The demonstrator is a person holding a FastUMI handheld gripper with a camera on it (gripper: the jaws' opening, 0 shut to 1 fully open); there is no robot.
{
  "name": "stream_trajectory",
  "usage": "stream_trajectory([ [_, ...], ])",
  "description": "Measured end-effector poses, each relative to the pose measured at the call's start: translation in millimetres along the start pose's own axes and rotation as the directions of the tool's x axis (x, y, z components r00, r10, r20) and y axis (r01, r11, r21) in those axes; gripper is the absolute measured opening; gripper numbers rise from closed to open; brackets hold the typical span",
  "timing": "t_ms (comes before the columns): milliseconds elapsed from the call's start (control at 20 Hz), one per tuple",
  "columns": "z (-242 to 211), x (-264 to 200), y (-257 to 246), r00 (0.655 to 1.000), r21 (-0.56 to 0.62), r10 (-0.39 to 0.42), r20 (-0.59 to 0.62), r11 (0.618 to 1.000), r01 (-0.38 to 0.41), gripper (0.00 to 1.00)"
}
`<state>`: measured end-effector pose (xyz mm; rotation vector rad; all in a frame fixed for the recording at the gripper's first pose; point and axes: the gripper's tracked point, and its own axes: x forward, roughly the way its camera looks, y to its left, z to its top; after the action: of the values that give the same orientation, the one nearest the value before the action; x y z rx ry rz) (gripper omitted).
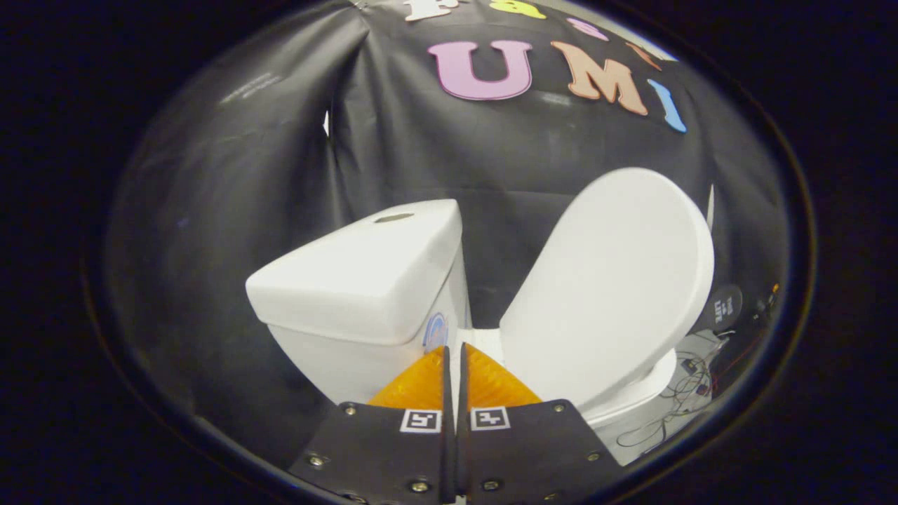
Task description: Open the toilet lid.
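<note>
A white toilet stands just ahead of my fingers, seen from its side. Its oval lid (610, 280) is raised partway, tilted up off the bowl (631, 400) to the right of my fingertips. The white tank (358, 280) with a round button hole on its cover sits to the left. My gripper (454, 354) is shut, its two fingers pressed together with nothing between them, tips pointing at the gap between tank and lid near the hinge.
The booth's black cloth wall hangs close behind the toilet. Loose cables and small electronics (691, 389) lie on the floor beyond the bowl at the right.
</note>
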<state>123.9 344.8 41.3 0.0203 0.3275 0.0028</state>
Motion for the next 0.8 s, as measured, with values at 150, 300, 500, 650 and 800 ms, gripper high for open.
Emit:
stream_trajectory([
  [150,2.9,-4.9,-36.7,0.991,0.039,-0.130,0.024,0.991,0.129,0.02],
  [300,9.1,-19.5,-83.7,0.973,0.139,-0.214,0.090,0.970,0.200,0.59],
  [500,11.4,-36.8,-144.9,0.955,0.226,-0.268,0.126,0.945,0.235,0.83],
  [650,15.7,-44.7,-184.4,0.942,0.256,-0.306,0.138,0.930,0.265,0.90],
  [800,-1.7,-42.9,-222.4,0.935,0.258,-0.344,0.091,0.915,0.311,0.97],
])
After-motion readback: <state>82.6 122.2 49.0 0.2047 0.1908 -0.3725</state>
